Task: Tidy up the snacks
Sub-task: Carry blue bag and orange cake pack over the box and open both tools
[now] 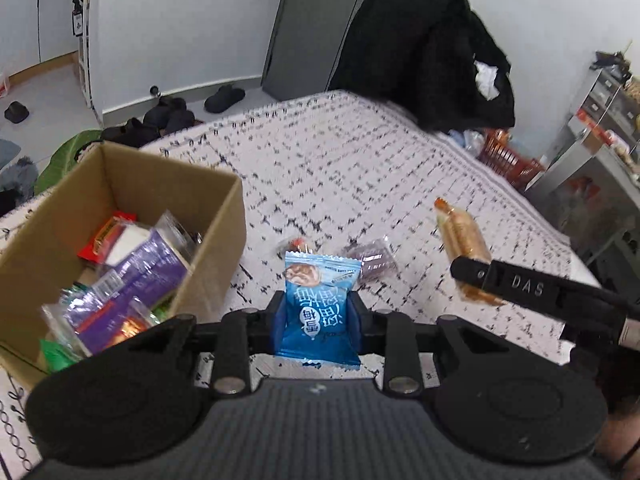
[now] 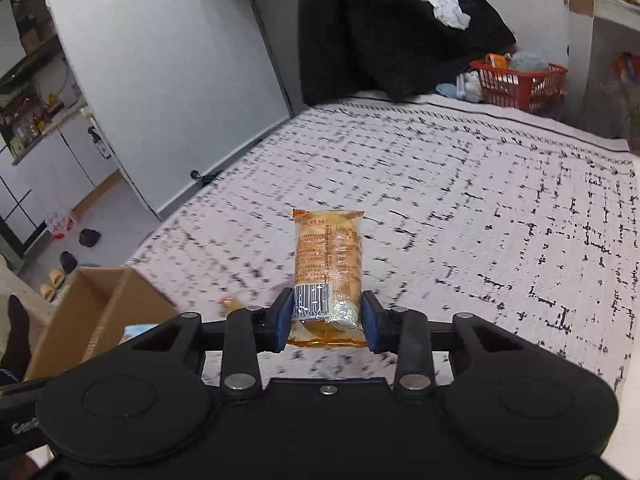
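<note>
Both hands are mid-carry, I'd judge, each bringing a snack toward the cardboard box (image 1: pixel 132 216) that sits at the near left of the bed (image 1: pixel 340 168). The left gripper (image 1: pixel 318 316) is clenched on a blue packet (image 1: pixel 316 308), held upright above the patterned bedspread just right of the box's wall. The right gripper (image 2: pixel 326 320) is clamped on an orange packet (image 2: pixel 328 264) of biscuits, pinched at its barcode end so the rest sticks out forward; in the left view it hangs further right, well clear of the box. The box already holds a heap of wrappers, purple, red and green, reaching about halfway up. Two small snacks lie loose on the bed just beyond the blue packet: a purple wrapper (image 1: pixel 370 260) and a small reddish sweet (image 1: pixel 296 246). The next move, as I read it, calls for swinging the blue packet left over the box rim and letting go, then the orange one after it, without the two grippers crowding each other. The blue packet looks light, crinkly and flat, likely to flutter when dropped.
</note>
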`<act>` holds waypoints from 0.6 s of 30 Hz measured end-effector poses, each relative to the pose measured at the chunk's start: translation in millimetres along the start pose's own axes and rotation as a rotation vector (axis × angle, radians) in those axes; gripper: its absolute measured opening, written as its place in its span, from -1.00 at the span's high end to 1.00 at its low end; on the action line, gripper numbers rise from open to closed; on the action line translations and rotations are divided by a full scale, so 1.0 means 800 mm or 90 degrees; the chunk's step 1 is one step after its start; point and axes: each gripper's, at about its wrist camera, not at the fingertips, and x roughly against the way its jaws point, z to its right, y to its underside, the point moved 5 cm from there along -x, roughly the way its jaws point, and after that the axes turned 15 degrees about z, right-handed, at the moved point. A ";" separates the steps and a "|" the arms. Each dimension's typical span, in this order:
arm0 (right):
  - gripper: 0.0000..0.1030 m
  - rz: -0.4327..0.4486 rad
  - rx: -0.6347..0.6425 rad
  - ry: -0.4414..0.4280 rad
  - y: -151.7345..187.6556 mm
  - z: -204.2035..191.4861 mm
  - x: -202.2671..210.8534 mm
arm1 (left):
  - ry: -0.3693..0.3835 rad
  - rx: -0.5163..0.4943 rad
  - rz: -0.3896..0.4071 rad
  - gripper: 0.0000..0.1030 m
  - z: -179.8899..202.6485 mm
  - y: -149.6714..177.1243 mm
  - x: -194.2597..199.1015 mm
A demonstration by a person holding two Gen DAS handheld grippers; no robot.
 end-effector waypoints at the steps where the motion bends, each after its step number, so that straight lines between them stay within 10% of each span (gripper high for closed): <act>1: 0.32 0.002 0.000 -0.003 -0.002 -0.007 0.006 | 0.001 0.002 0.004 0.41 -0.001 -0.002 0.005; 18: 0.32 0.015 0.022 -0.058 -0.014 -0.122 0.055 | -0.001 0.050 0.047 0.41 -0.082 -0.046 0.058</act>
